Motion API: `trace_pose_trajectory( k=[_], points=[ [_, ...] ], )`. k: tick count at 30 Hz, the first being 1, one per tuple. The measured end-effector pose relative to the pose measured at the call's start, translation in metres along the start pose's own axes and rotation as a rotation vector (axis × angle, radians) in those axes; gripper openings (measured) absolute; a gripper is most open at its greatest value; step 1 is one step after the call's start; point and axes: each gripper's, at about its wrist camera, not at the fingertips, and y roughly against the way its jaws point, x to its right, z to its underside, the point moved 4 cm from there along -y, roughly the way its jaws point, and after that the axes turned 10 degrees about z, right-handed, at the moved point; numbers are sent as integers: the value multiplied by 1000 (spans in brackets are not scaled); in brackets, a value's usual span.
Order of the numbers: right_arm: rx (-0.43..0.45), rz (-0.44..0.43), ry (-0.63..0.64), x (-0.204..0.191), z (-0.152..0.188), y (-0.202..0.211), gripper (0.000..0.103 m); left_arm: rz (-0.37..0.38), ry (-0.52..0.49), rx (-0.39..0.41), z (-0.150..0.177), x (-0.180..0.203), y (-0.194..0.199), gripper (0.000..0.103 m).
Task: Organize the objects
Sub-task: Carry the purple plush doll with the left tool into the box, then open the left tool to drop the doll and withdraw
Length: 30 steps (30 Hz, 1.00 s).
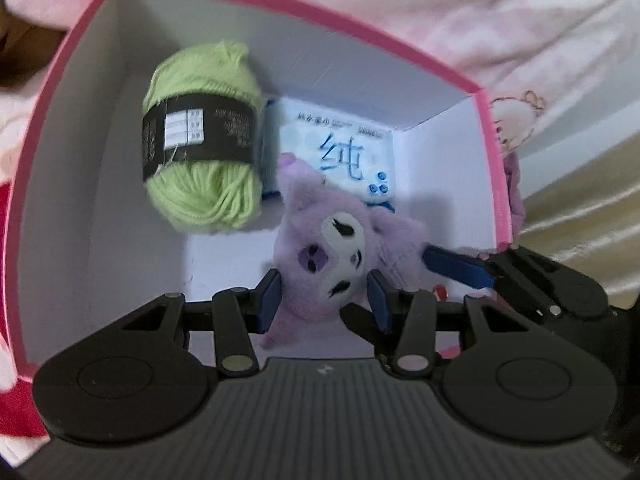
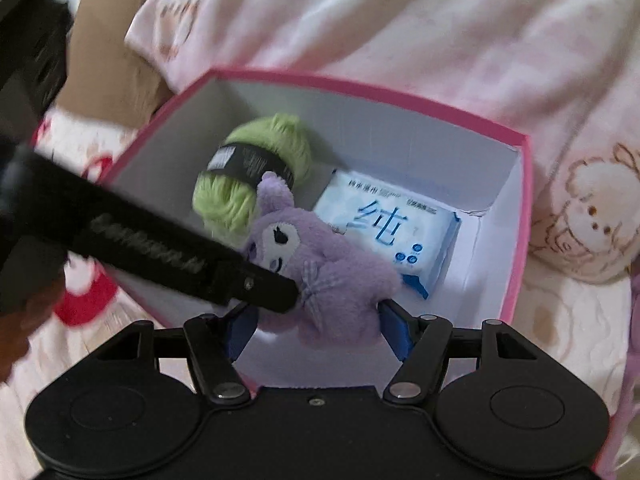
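A purple plush toy [image 1: 332,240] [image 2: 332,276] hangs inside a pink-rimmed white box [image 1: 280,0] [image 2: 360,88], low over its floor. My left gripper [image 1: 324,304] is shut on the toy's head, a blue pad on each side. My right gripper [image 2: 316,328] grips the toy's body, both pads against the fur. One right finger [image 1: 456,266] shows in the left wrist view, and one left finger [image 2: 256,284] crosses the right wrist view. A green yarn ball [image 1: 200,184] [image 2: 224,200] and a blue-white wipes pack [image 1: 344,152] [image 2: 392,232] lie on the box floor.
The box rests on pink bedding [image 2: 400,20] printed with cartoon animals. A brown cardboard piece [image 2: 108,60] lies beyond the box's far left corner. Golden fabric [image 1: 580,216] shows to the right of the box. The box walls stand close around both grippers.
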Motion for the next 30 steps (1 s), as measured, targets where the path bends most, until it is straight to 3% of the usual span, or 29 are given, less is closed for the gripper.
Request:
trace_pose_trajectory(
  k=[2,4,10,16,25,30],
  points=[
    [7,13,20,-4,-1,-2,70,30,12,-10,0,3,-4,44],
    [-16,-2,10,-2,-5,-8,62,37,2,11,-3,8,-6,44],
    [-28,22,-61,11,-5,-12,58,6,-33,51,-5,13,-9,44],
    [46,-14,-106,9,7,34,61,-7,-131,67,6,21,16,46],
    [124,-69,-186,12,22,126,64,-37,-304,63,41,54,91,48],
    [168,-43,-187,5,28,166,68,-66,-408,66,64,73,135,50]
  ],
)
